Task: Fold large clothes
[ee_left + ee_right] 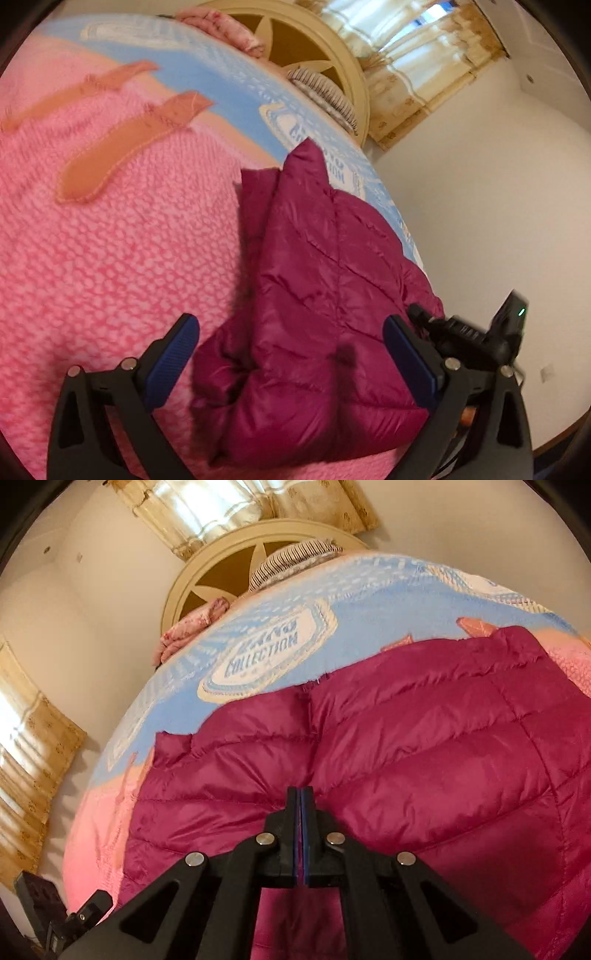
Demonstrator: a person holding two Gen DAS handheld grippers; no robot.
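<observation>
Between the spread fingers of the left gripper (pixel 290 352) lies a bunched end of the magenta puffer jacket (pixel 321 295), the blue pads (pixel 173 354) standing wide apart on either side of it and not pressing the fabric. Beyond those fingertips the jacket runs away in a folded ridge along the edge of the bed, resting on a pink knitted blanket (pixel 110 251) that spreads out on the left-finger side. Farther ahead, a light blue blanket (pixel 207 70) with white printed emblems covers the mattress up to a cream round headboard (pixel 332 48).

From the right wrist view, the right gripper (pixel 301 794) has its fingers pressed together, with a thin strip of magenta showing between the pads, so it pinches the jacket's fabric. Ahead of these fingertips the quilted panels fan out broadly, reaching the light blue blanket; a striped pillow (pixel 291 559) sits just before the headboard, and patterned curtains (pixel 229 506) hang past it.
</observation>
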